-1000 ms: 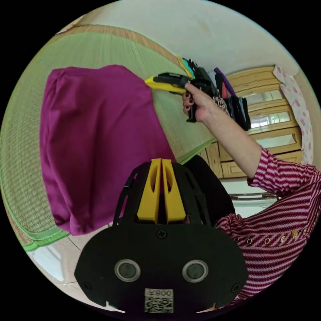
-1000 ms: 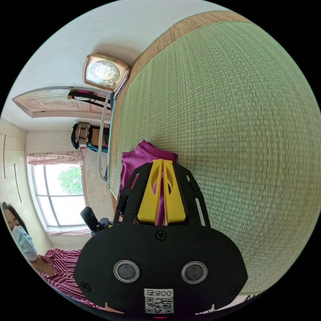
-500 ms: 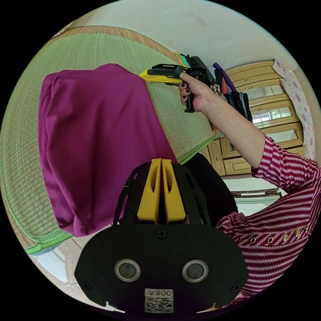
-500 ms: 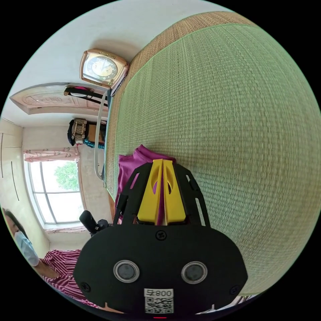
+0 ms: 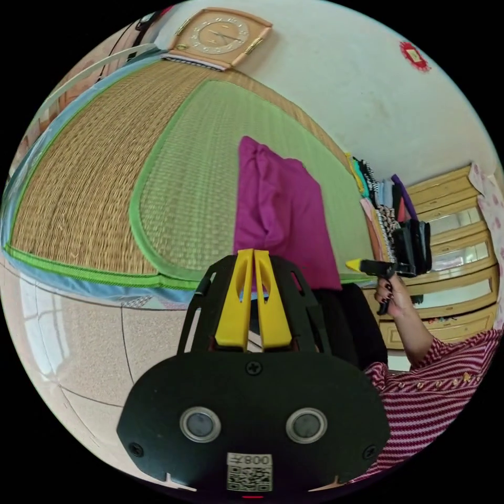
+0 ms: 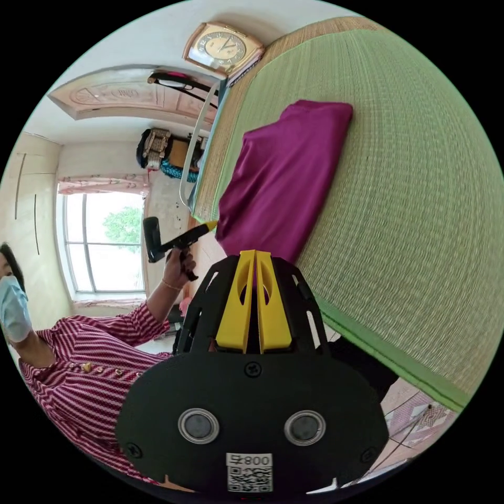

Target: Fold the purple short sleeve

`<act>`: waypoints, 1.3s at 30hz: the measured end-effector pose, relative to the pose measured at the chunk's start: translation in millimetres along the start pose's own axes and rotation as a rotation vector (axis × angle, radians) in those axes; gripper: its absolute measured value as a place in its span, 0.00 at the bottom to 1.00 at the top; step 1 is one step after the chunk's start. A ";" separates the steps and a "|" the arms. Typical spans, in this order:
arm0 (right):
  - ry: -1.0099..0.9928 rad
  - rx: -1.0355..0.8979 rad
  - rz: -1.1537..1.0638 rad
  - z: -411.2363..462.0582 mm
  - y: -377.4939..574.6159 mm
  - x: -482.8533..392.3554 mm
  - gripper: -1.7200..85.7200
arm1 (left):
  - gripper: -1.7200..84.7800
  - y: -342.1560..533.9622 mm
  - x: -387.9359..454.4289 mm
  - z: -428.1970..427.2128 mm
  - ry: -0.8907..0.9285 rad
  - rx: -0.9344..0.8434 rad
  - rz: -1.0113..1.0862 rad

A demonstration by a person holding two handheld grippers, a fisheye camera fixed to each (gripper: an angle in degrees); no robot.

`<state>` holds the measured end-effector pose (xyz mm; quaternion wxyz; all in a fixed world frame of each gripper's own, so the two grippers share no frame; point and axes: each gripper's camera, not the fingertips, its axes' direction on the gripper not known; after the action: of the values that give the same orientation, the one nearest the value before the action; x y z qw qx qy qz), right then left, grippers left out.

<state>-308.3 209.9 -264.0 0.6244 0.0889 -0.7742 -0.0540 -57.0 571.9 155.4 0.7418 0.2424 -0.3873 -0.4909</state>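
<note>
1. In the left gripper view, the left gripper (image 5: 254, 253) is sitting with its yellow fingers (image 5: 234, 299) pressed together and gripping nothing; their tips are lying just in front of the near edge of the purple short sleeve shirt (image 5: 281, 210), and contact is hard to judge here.
2. The shirt is lying folded into a long narrow shape on the green woven mat (image 5: 194, 173), which is covering the bed (image 5: 79, 178); one end is pointing toward the wall and the other is reaching the mat's near edge.
3. The right gripper (image 5: 356, 264) is showing at the right of this view, held in a hand (image 5: 395, 296) beside the shirt's near corner; its yellow tip is looking closed and is apart from the cloth.
4. A stack of folded clothes (image 5: 391, 220) is sitting on the bed beyond the shirt, a wall clock (image 5: 219, 34) is leaning at the head of the bed, and wooden drawers (image 5: 451, 262) are standing to the right.
5. In the right gripper view, the right gripper (image 6: 255, 254) is holding its yellow fingers (image 6: 273, 302) together with nothing between them, just short of the shirt (image 6: 286, 178) lying flat on the mat (image 6: 409, 210).
6. The left gripper (image 6: 207, 227) is appearing at the left, in a hand (image 6: 176, 268) at the end of a striped sleeve (image 6: 100, 346), its tip just beside the shirt's corner.
</note>
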 end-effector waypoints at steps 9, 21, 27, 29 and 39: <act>0.214 -0.054 -0.028 29.4 13.7 -28.5 0.02 | 0.02 38.3 3.2 -17.0 0.058 0.023 -0.003; 0.219 -0.003 -0.048 5.8 42.4 -55.9 0.02 | 0.05 81.9 26.5 -25.6 0.326 0.018 0.048; 0.102 0.119 -0.036 -41.6 82.9 -57.2 0.03 | 0.08 66.8 60.8 -19.1 0.354 -0.046 0.155; 0.063 0.144 -0.018 -51.0 95.7 -48.3 0.03 | 0.10 55.2 71.8 -7.9 0.351 -0.108 0.178; -0.145 0.211 0.131 -65.6 132.1 11.8 0.10 | 0.13 -4.4 86.7 30.4 0.378 -0.262 0.093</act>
<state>-255.9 338.6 -212.9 0.5563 0.0993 -0.8227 0.0621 -65.2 491.3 199.1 0.8481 0.2134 -0.1853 -0.4482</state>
